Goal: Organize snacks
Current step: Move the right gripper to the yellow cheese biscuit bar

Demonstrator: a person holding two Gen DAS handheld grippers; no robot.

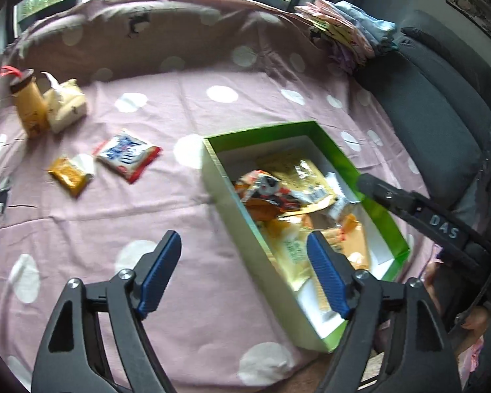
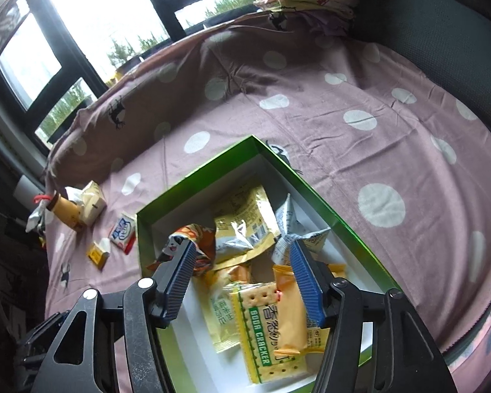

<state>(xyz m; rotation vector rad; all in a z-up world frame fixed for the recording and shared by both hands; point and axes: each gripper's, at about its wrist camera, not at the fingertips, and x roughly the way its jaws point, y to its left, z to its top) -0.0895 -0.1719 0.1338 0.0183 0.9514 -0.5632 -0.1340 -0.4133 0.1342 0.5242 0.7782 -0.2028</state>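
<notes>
Grippers empty above the snack box, two packets left to fetch

Fingers on my right gripper (image 2: 242,271) are spread with nothing between them, hovering over the green box (image 2: 360,229); my left gripper (image 1: 245,271) is also released and bare, straddling the box's near wall (image 1: 245,239). Inside lie a soda cracker pack (image 2: 262,330), an orange packet (image 2: 291,311), a panda-print bag (image 2: 183,249) and yellow pouches, loosely heaped. Out on the dotted sheet (image 1: 180,91), well apart from the box, wait a red-and-white packet (image 1: 127,154) and a small gold packet (image 1: 70,172), with a capped bottle (image 1: 29,104) and tissue pack (image 1: 65,104) beyond. My worry: the sheet is soft and wrinkled, so a pinch on a flat packet may gather cloth, and the left finger could nudge the light box wall as I swing out
</notes>
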